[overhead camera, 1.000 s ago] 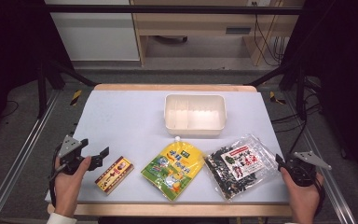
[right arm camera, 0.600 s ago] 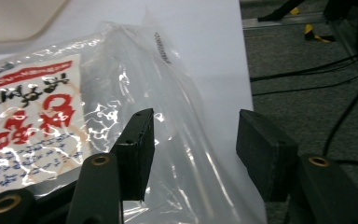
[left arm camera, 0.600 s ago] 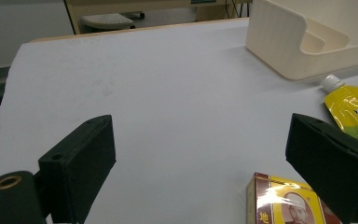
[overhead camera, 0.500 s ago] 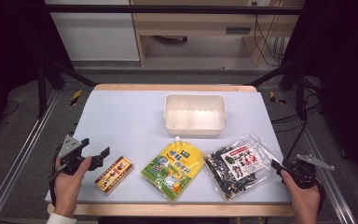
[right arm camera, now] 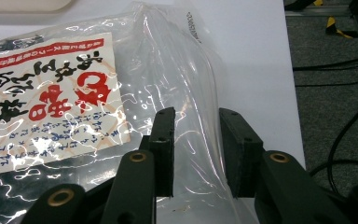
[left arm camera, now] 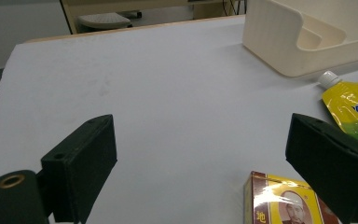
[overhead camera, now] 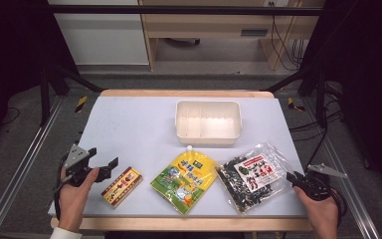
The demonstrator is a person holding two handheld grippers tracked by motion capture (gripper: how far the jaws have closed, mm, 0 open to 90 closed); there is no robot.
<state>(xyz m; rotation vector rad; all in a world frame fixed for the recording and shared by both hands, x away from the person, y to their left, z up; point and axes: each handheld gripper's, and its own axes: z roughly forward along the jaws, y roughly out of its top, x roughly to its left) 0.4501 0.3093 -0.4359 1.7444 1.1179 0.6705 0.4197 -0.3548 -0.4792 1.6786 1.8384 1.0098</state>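
The bin [overhead camera: 208, 122] holds nothing; all 3 packs lie in front of it. The right tool [right arm camera: 196, 154] has just been narrowing around the seaweed bag's [right arm camera: 121, 93] clear edge, not yet pinching; the left tool [left arm camera: 205, 163] gapes, holding nothing.

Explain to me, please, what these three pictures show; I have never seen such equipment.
A person sits at a white table and holds a hand-held tool with two black jaws in each hand. One camera looks down from above; one rides on each tool.

On the table lie a cream plastic tray, a small red-and-yellow box, a yellow spouted pouch and a clear bag of dark food.

The left gripper is open beside the box. The right gripper has just been closing around the bag's clear edge, not yet pressing it.
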